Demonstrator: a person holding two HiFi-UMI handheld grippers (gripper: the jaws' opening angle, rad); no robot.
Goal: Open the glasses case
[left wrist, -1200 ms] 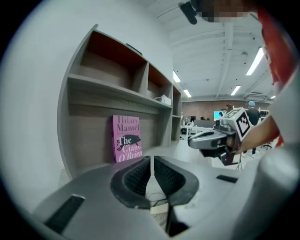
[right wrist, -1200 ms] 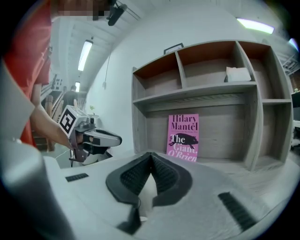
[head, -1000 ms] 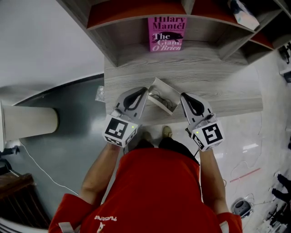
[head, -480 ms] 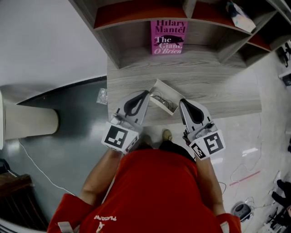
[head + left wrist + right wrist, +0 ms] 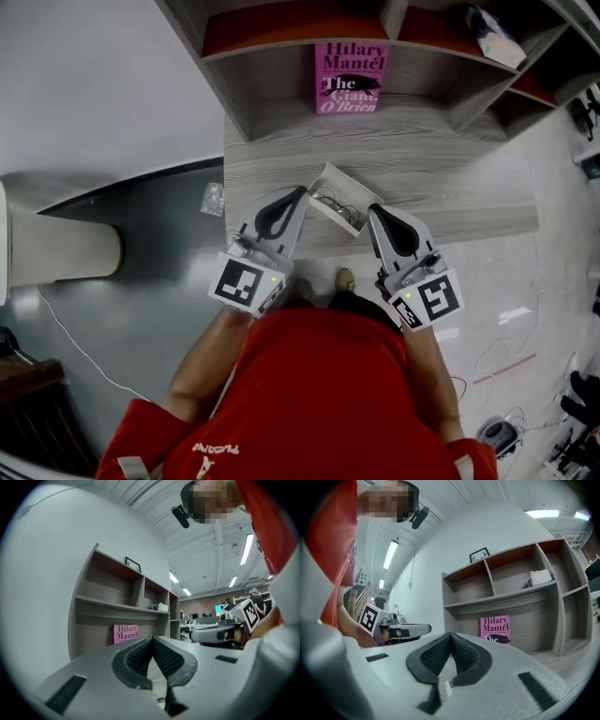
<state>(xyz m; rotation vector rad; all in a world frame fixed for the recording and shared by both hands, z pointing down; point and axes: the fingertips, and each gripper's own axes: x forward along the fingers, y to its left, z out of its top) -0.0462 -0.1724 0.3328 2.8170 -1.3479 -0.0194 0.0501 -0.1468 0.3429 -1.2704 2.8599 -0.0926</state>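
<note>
- The glasses case [image 5: 336, 199] is lying open near the front edge of the wooden table [image 5: 450, 173], turned at an angle, with its pale inside facing up
- It is sitting between the tips of the two tools: the left tool [image 5: 302, 190] is pointing in at its left corner and the right tool [image 5: 372, 208] at its right side, each tip just beside the case; whether either tip is touching it is not clear from the head view
- Both tools are being held level with their jaws closed, the ribbed pads meeting at the tips and nothing caught between them
- Inside the case a pair of thin dark-framed glasses [image 5: 330, 199] is lying against the white lining
- Behind the table a shelf unit [image 5: 281, 19] is standing; a pink book [image 5: 351, 77] is leaning upright in its lower compartment, and a white object [image 5: 494, 28], too small to identify, is resting in an upper compartment
- A framed picture [image 5: 480, 555] is standing on top of the shelf unit
- In both gripper views the tools' own grey bodies are covering nearly all of the case
- The person [image 5: 328, 394] in a red top is filling the lower part of the head view, cut off by the frame
- A small clear bag [image 5: 212, 198] is lying on the floor left of the table, its contents unreadable
</note>
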